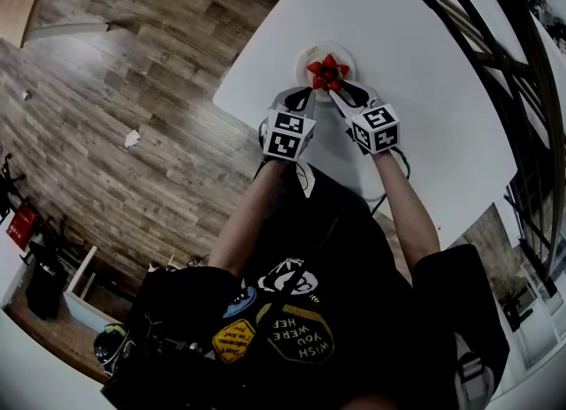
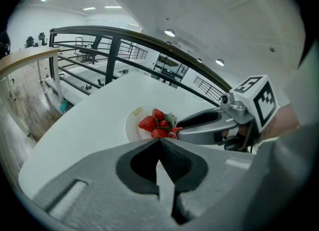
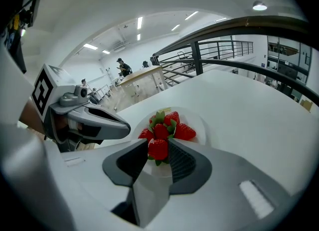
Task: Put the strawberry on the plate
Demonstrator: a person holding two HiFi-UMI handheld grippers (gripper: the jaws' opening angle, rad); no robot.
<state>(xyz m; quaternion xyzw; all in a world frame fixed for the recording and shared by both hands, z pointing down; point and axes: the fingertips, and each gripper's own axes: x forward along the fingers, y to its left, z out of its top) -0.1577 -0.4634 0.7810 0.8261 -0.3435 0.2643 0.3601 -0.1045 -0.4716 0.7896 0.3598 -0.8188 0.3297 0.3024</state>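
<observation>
Head view: one plate (image 1: 345, 55) near surface (image 1: 442, 108) front edge, open room beyond. Four strawberries (image 3: 172, 120) plated; fifth strawberry (image 3: 158, 150) gripped by right tool (image 3: 158, 143). Left tool (image 2: 159, 143) closed tight, empty.

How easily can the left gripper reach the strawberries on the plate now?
Probably yes. The left gripper faces the strawberries on the plate with nothing seen between; the right gripper, shut on a strawberry, comes in from the other side. The left jaws are together and must open.
</observation>
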